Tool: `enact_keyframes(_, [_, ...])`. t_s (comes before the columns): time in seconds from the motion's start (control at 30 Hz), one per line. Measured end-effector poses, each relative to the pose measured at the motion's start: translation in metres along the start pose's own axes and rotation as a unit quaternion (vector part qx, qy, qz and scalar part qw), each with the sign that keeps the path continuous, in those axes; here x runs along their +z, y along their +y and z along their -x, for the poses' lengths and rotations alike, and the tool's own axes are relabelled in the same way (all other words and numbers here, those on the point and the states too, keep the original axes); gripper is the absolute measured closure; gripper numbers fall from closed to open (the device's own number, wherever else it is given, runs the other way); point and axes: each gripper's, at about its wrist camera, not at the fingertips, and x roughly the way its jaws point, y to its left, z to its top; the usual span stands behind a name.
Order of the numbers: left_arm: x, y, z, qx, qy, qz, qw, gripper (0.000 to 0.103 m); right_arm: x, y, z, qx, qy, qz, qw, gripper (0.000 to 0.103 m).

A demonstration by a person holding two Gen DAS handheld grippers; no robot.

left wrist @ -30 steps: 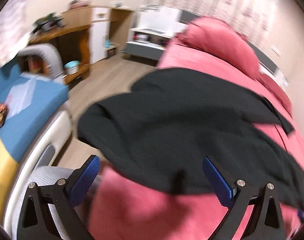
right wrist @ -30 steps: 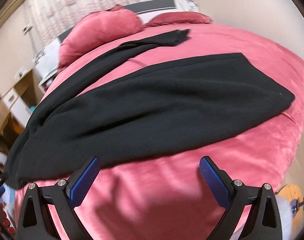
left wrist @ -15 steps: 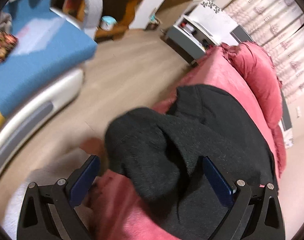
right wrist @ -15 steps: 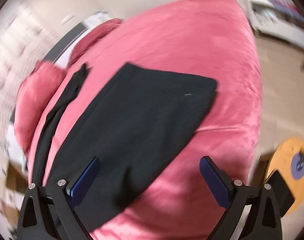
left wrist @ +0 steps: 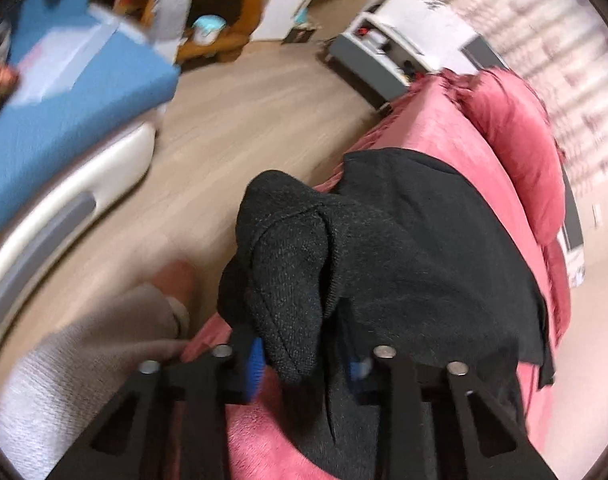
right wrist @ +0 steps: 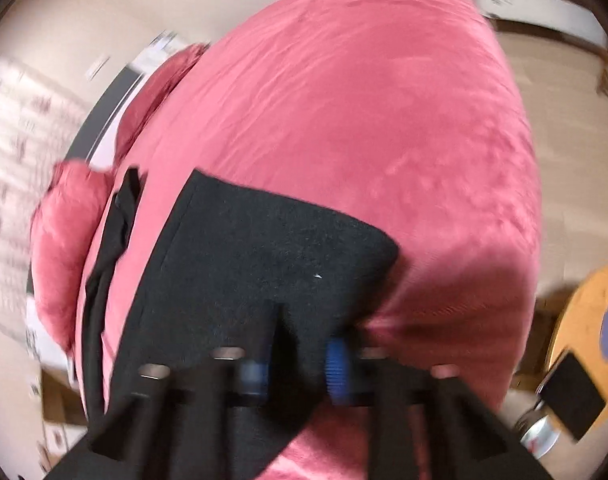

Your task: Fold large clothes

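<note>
A large black knit garment [left wrist: 432, 248] lies spread on a pink bed [left wrist: 436, 120]. My left gripper [left wrist: 308, 364] is shut on a bunched end of the garment near the bed's left edge; the cloth bulges up between the blue pads. In the right wrist view the garment [right wrist: 264, 248] shows its straight hem corner, and my right gripper [right wrist: 298, 364] is shut on that cloth near the bed's [right wrist: 384, 120] front edge. A black sleeve [right wrist: 108, 248] trails toward the pillows.
Pink pillows [left wrist: 520, 136] lie at the head of the bed. A blue sofa [left wrist: 44, 120] and wooden floor [left wrist: 244, 112] are to the left, a white cabinet [left wrist: 404, 40] beyond. A person's leg in light trousers [left wrist: 104, 344] stands beside the bed. A yellow round object [right wrist: 584, 320] is at right.
Both grippers have gone from wide open to shut on the black garment. The left moved down to the bunched end, the right to the hem corner.
</note>
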Motion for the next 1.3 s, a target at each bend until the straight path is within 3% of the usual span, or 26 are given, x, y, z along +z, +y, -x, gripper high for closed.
enact_keyframes(0.03, [0.0, -0.004, 0.004, 0.001, -0.009, -0.011, 0.9999, 0.079, 0.001, 0.003, 0.002, -0.003, -0.003, 0.021, 1.0, 0.093])
enact_keyframes(0.23, [-0.007, -0.021, 0.049, -0.006, -0.062, -0.065, 0.996, 0.093, 0.014, 0.01, 0.019, 0.006, -0.034, 0.052, 0.998, 0.097])
enact_keyframes(0.4, [-0.013, -0.011, 0.087, -0.025, -0.079, -0.063, 0.9946, 0.093, 0.034, 0.026, 0.043, 0.025, -0.07, 0.067, 0.995, 0.098])
enact_keyframes(0.57, [-0.04, -0.005, 0.099, -0.039, -0.051, -0.085, 0.9943, 0.093, 0.058, 0.042, 0.064, 0.022, -0.111, 0.074, 0.991, 0.098])
enact_keyframes(0.67, [-0.066, -0.006, 0.087, -0.022, -0.028, -0.123, 0.9917, 0.09, 0.076, 0.036, 0.074, -0.009, -0.143, 0.06, 0.988, 0.098])
enact_keyframes(0.77, [-0.088, -0.009, 0.075, 0.025, -0.019, -0.172, 0.9847, 0.08, 0.089, 0.021, 0.054, -0.043, -0.111, 0.046, 0.992, 0.097])
enact_keyframes(0.8, [-0.092, -0.009, 0.078, 0.029, -0.025, -0.18, 0.9829, 0.071, 0.089, 0.018, 0.041, -0.065, -0.084, 0.054, 0.993, 0.091])
enact_keyframes(0.83, [-0.092, -0.008, 0.082, 0.022, -0.027, -0.181, 0.9829, 0.052, 0.086, 0.017, 0.028, -0.09, -0.06, 0.07, 0.992, 0.081])
enact_keyframes(0.9, [-0.091, -0.008, 0.098, 0.006, -0.05, -0.18, 0.9825, 0.029, 0.076, 0.022, 0.018, -0.16, -0.055, 0.114, 0.979, 0.071])
enact_keyframes(0.93, [-0.091, -0.009, 0.106, 0.003, -0.068, -0.18, 0.9813, 0.024, 0.068, 0.024, 0.019, -0.19, -0.065, 0.136, 0.97, 0.07])
enact_keyframes(0.97, [-0.09, -0.011, 0.115, 0.001, -0.088, -0.184, 0.979, 0.02, 0.06, 0.03, 0.019, -0.209, -0.079, 0.16, 0.961, 0.07])
enact_keyframes(1.03, [-0.089, -0.019, 0.123, 0.002, -0.111, -0.196, 0.9744, 0.002, 0.041, 0.042, 0.027, -0.227, -0.112, 0.187, 0.949, 0.066])
enact_keyframes(1.1, [-0.087, -0.035, 0.118, -0.004, -0.121, -0.216, 0.9688, 0.0, 0.019, 0.053, 0.04, -0.193, -0.141, 0.197, 0.951, 0.061])
enact_keyframes(1.17, [-0.088, -0.057, 0.1, -0.002, -0.108, -0.237, 0.9656, 0.0, 0.004, 0.062, 0.044, -0.156, -0.143, 0.212, 0.954, 0.055])
enact_keyframes(1.3, [-0.087, -0.107, 0.046, 0.017, -0.055, -0.281, 0.9579, 0.0, -0.029, 0.095, 0.022, -0.084, -0.083, 0.254, 0.96, 0.055])
